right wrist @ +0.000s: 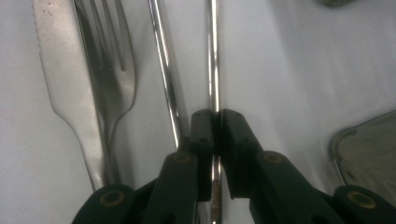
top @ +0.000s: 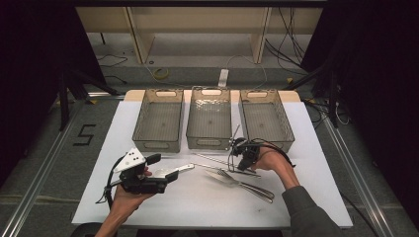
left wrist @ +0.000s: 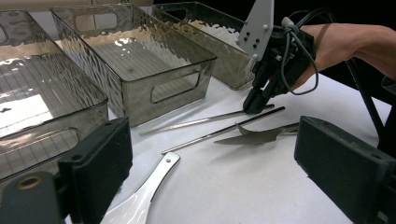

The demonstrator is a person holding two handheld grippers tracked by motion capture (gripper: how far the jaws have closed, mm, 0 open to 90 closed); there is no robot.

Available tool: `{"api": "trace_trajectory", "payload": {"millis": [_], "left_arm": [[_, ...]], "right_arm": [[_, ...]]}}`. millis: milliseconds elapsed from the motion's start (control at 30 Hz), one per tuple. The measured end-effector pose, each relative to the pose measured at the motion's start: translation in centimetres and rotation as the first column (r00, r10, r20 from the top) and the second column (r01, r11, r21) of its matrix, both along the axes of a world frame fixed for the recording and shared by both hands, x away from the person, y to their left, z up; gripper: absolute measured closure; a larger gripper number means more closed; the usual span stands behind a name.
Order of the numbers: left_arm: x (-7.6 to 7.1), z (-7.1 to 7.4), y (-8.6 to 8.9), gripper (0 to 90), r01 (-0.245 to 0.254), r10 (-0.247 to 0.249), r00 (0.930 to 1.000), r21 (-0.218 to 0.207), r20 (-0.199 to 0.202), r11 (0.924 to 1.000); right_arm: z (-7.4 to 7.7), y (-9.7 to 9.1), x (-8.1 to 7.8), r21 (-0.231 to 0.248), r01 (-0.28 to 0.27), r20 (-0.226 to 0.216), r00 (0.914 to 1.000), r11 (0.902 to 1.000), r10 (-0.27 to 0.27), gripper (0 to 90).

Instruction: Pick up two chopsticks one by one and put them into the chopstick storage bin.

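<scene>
White tabletop: right gripper pinches 1 steel chopstick along its axis, just near the 3 bins; left gripper spread, idle.

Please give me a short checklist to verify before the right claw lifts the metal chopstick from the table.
1. Right claw closed on one chopstick: ok.
2. Second chopstick outside the jaws: ok, it lies just beside them.
3. Fork and knife apart from the held chopstick: ok.
4. Three bins empty, middle bin nearest: ok.
5. Left claw away from the lift path: ok, open near the spoon.
6. Grip firm enough for lifting: cannot tell.
</scene>
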State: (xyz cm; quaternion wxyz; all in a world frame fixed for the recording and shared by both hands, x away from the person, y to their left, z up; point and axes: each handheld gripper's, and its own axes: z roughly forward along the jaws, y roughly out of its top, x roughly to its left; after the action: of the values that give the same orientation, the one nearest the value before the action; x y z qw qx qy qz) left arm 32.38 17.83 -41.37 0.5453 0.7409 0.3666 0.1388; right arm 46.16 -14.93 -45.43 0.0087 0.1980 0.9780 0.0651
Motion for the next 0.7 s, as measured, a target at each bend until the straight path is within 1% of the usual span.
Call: {"api": "trace_trajectory", "payload": {"millis": [100,200,233,333,400,567,633,667,700], "left_arm": [[0.0,0.0,0.01,10.8,0.0,0.0,1.0,0.0,0.0,1.0],[0.0,0.0,0.01,10.8,0.0,0.0,1.0,-0.001,0.0,1.0],[0.0,0.0,0.0,10.8,0.0,0.0,1.0,0.0,0.0,1.0],[-0.01,0.01,-0.02,10.8,0.001,-0.001,1.0,0.0,0.0,1.0],[-0.01,0.02,-0.02,10.8,0.002,-0.002,1.0,0.0,0.0,1.0],[-0.01,0.05,0.05,10.8,0.001,-0.001,1.0,-0.004,0.001,1.0],[0.0,0.06,0.07,10.8,0.001,-0.001,1.0,-0.003,0.0,1.0],[0.0,0.06,0.06,10.8,0.001,-0.001,1.0,-0.004,0.0,1.0],[0.0,0.06,0.06,10.8,0.001,-0.001,1.0,-0.003,0.0,1.0]], "right_arm": [[0.01,0.13,0.13,-0.008,-0.008,-0.009,0.9999,0.9999,0.008,84.7],[0.02,0.18,0.12,-0.012,-0.015,-0.007,0.9999,0.9998,0.015,84.9],[0.04,0.24,0.1,-0.018,-0.025,-0.006,0.9997,0.9995,0.025,85.0],[0.04,0.32,0.0,-0.024,-0.042,0.004,0.9991,0.9988,0.042,85.2],[0.05,0.36,-0.04,-0.027,-0.044,0.007,0.999,0.9987,0.044,85.3],[0.2,0.49,-0.25,-0.038,-0.053,0.032,0.998,0.9979,0.054,85.6],[0.41,0.44,-0.28,-0.029,-0.051,0.042,0.9978,0.9983,0.053,85.7],[0.68,0.32,-0.37,-0.015,-0.052,0.044,0.9977,0.9985,0.053,85.7],[0.68,0.32,-0.37,-0.015,-0.052,0.044,0.9977,0.9985,0.053,85.7]]}}
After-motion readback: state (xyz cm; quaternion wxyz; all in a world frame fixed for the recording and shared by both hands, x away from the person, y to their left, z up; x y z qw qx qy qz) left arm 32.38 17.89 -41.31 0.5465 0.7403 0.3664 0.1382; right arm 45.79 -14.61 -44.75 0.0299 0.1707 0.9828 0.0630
